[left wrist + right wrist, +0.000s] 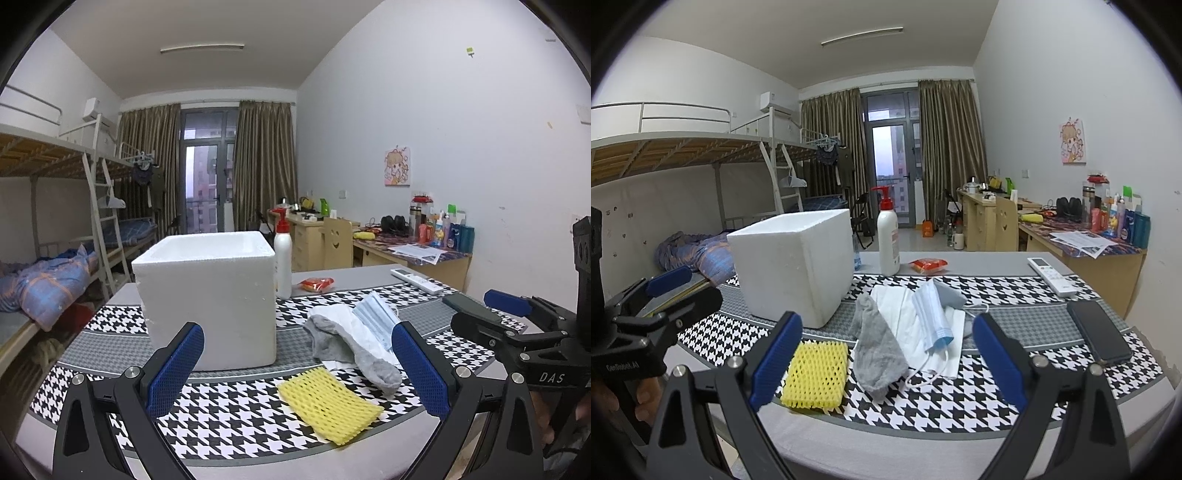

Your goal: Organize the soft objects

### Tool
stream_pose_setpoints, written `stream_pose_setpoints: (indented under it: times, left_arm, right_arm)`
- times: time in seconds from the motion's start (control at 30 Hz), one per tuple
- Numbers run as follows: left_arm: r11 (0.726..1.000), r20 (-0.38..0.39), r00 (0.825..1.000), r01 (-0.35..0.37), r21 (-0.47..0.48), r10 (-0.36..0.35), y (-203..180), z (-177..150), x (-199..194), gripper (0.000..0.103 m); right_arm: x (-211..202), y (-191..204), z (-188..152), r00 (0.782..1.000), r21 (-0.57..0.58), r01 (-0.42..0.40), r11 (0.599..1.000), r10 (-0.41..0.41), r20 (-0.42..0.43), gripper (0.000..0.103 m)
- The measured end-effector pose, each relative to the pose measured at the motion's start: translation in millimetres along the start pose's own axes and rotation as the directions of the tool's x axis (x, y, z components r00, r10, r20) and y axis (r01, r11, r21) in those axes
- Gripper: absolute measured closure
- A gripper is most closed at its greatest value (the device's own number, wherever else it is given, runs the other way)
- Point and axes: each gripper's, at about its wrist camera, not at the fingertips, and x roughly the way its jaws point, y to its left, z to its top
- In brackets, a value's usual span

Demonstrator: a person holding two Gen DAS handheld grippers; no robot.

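With both the left gripper [295, 363] and right gripper [886, 354] spread empty, pinch the net [816, 374] at the table's [849, 435] near edge flat, then lift into the box [798, 262].

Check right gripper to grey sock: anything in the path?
Nothing visible blocks it. The right gripper is open and empty, with the grey sock straight ahead on the checked mat. The yellow foam net lies to its left, the face mask to its right.
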Motion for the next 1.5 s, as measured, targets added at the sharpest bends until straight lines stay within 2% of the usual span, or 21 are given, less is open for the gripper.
stream_pose_setpoints:
  times: [0.53, 0.87, 1.0, 1.2, 1.5]
  left_arm:
    - [1.0, -0.028, 0.999, 0.027, -0.003, -0.027, -2.6, -5.4, 9.6, 0.001]
    - [0.998, -0.088, 0.995, 0.047, 0.033, -0.044, -9.5, -15.2, 24.8, 0.001]
    - [0.998, -0.123, 0.99, 0.066, 0.015, -0.064, -9.8, -18.8, 32.5, 0.001]
    - [0.998, -0.174, 0.983, 0.061, 0.007, -0.059, -9.9, -25.9, 46.3, 0.001]
    - [0.998, -0.211, 0.976, 0.059, 0.007, -0.056, -11.4, -31.9, 59.5, 0.001]
  right_arm:
    - [4.6, -3.7, 1.3, 1.0, 0.004, 0.013, 1.0, -0.013, -0.012, 0.007]
    - [21.0, -13.8, -1.2, 0.998, 0.025, 0.025, 0.999, -0.024, -0.055, 0.007]
    - [29.7, -17.0, -3.2, 0.997, 0.033, 0.019, 0.999, -0.017, -0.076, 0.007]
    - [39.2, -20.0, -5.3, 0.995, 0.029, 0.022, 0.999, -0.02, -0.094, 0.007]
    - [54.7, -27.3, -6.5, 0.992, 0.041, 0.03, 0.999, -0.024, -0.127, 0.007]
